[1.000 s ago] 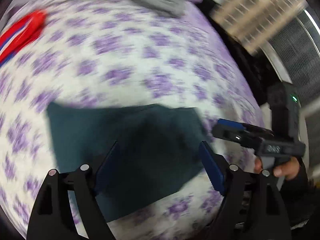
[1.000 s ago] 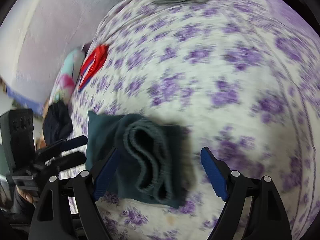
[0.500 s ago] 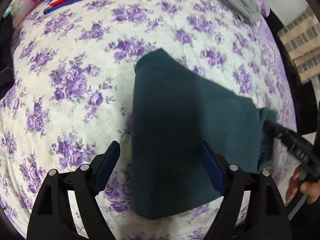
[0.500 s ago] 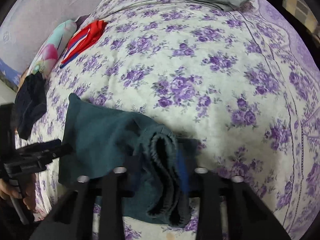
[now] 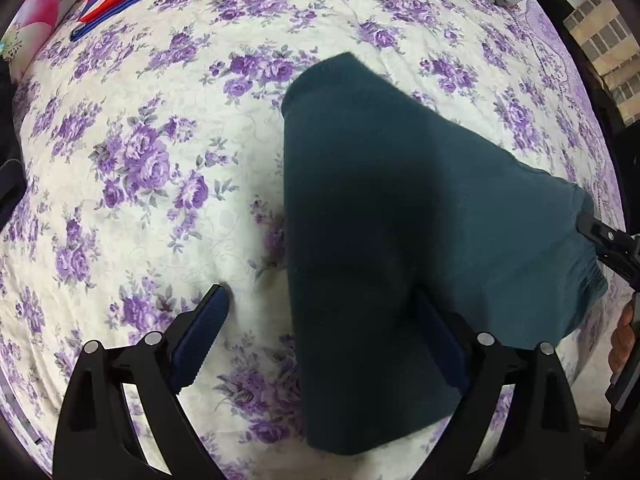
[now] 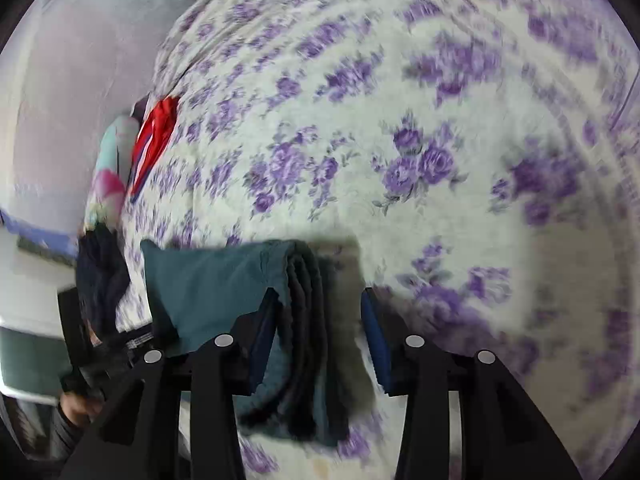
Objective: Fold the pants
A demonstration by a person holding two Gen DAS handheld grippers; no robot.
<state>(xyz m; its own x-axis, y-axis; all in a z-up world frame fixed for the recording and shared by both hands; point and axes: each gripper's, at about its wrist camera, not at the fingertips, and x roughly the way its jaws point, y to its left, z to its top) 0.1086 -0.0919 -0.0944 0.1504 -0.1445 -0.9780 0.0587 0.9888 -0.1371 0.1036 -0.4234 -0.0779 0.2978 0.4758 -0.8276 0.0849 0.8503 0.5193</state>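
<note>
Released, pants lie between right claw jaws.

One folded pants, two grippers

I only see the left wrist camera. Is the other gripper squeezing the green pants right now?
Observer: No. The right gripper is opening, and the folded end of the pants lies loose between its jaws.
Operator: Does that end look neat?
Observer: The right wrist view shows the ribbed waistband doubled over into several stacked layers, fairly even.
</note>
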